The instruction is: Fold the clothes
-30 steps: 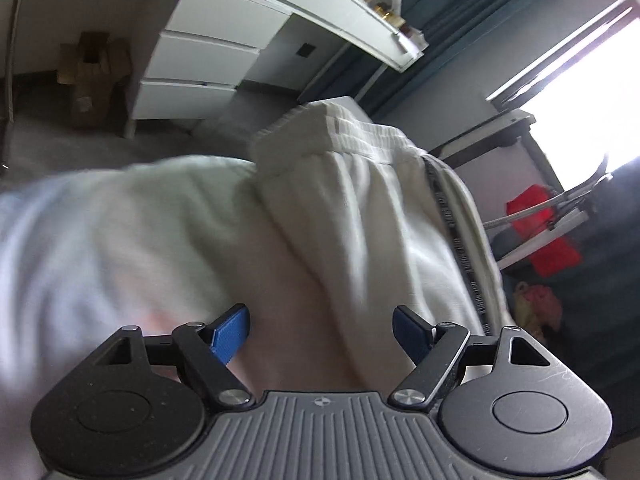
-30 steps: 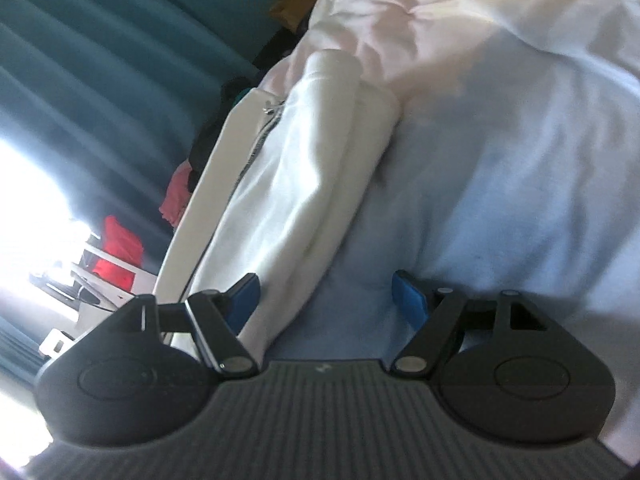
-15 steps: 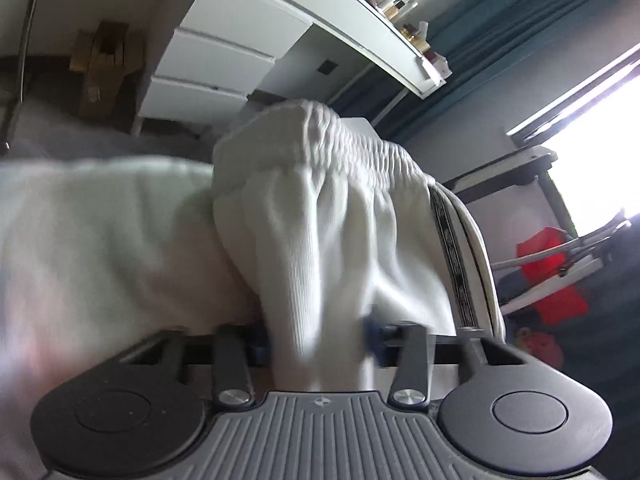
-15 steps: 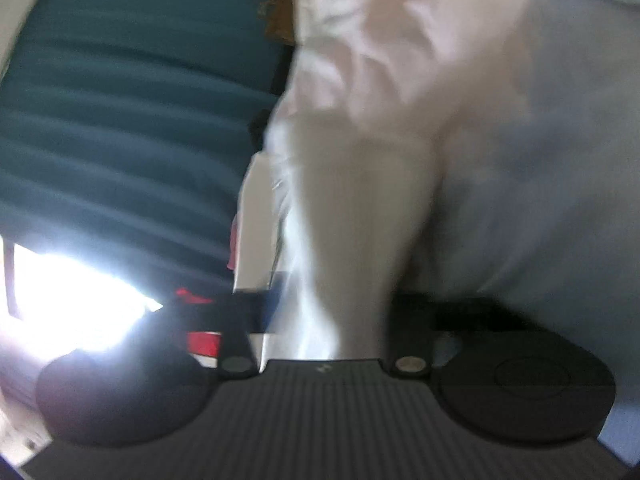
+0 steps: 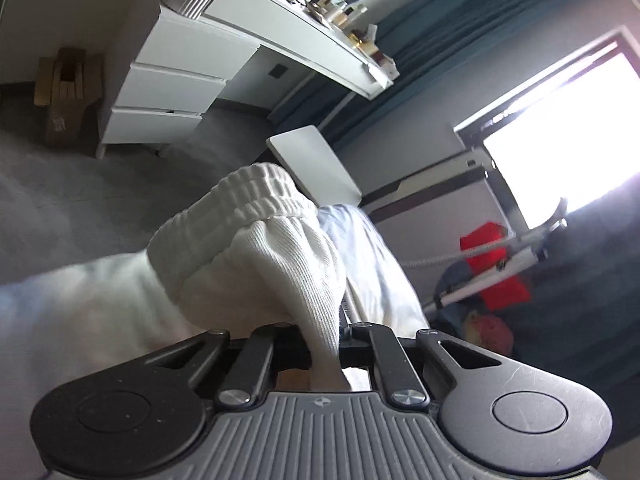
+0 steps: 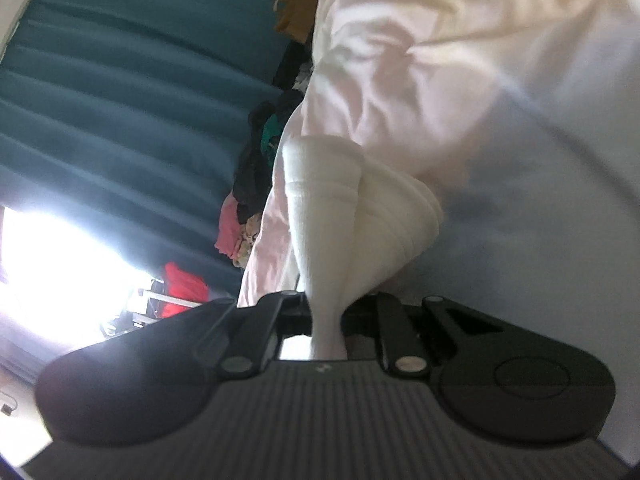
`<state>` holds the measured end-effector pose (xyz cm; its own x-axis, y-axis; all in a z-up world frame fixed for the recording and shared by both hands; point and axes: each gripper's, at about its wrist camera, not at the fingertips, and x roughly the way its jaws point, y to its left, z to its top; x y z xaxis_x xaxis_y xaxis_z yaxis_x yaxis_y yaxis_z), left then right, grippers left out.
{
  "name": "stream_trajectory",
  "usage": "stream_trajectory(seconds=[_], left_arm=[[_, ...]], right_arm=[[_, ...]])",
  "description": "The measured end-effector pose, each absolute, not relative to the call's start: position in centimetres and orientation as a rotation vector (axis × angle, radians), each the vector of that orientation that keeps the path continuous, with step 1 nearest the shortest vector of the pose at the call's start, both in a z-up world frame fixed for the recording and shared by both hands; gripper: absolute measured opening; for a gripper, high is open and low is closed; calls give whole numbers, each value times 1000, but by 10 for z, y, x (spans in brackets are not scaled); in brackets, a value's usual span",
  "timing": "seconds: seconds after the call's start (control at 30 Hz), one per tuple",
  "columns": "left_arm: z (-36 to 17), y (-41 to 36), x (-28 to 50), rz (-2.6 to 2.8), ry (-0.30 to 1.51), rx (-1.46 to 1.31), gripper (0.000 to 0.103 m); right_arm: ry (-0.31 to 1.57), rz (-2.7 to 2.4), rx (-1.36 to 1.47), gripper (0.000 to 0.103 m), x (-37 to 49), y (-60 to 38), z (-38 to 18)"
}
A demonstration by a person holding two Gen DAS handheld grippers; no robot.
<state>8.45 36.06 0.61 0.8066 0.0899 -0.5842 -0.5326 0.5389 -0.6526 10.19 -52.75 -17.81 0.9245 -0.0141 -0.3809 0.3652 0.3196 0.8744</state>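
Note:
White ribbed sweatpants [image 5: 260,248] with an elastic waistband hang bunched above the pale bed sheet [image 5: 80,312]. My left gripper [image 5: 324,344] is shut on the fabric just below the waistband, and its pads are hidden by the cloth. In the right wrist view another part of the same sweatpants [image 6: 328,208] rises in two gathered folds over the sheet [image 6: 500,100]. My right gripper [image 6: 326,316] has its jaws closing, and they pinch that fabric between them. A dark side stripe peeks out beside the left grip.
A white desk with drawers [image 5: 172,80] stands across the grey floor, with a cardboard box [image 5: 64,84] to its left. A white board [image 5: 316,168] leans at the bed's end. Teal curtains [image 6: 120,100], a bright window [image 5: 580,120], a red item [image 5: 492,264] and a heap of clothes [image 6: 256,184] flank the bed.
Both grippers, open a second ago over the flat sweatpants, have shut on the fabric. The left one has lifted its end well off the bed; the right has shifted sideways with its bunch.

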Motion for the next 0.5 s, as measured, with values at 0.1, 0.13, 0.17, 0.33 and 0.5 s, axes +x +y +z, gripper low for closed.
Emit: stream_trajectory(seconds=[0.1, 0.13, 0.17, 0.33, 0.5], left_arm=[[27, 368, 47, 383, 554, -852, 9], [27, 367, 35, 390, 560, -831, 9], [27, 367, 24, 397, 566, -811, 9], [-11, 373, -13, 413, 665, -822, 10], [-42, 383, -40, 389, 721, -829, 12]], right_arm=[[329, -255, 1203, 12, 75, -519, -164], [328, -253, 1196, 12, 67, -517, -160], [331, -252, 1183, 12, 60, -512, -157], [366, -279, 1280, 12, 49, -517, -185], [409, -301, 1446, 12, 45, -534, -230]])
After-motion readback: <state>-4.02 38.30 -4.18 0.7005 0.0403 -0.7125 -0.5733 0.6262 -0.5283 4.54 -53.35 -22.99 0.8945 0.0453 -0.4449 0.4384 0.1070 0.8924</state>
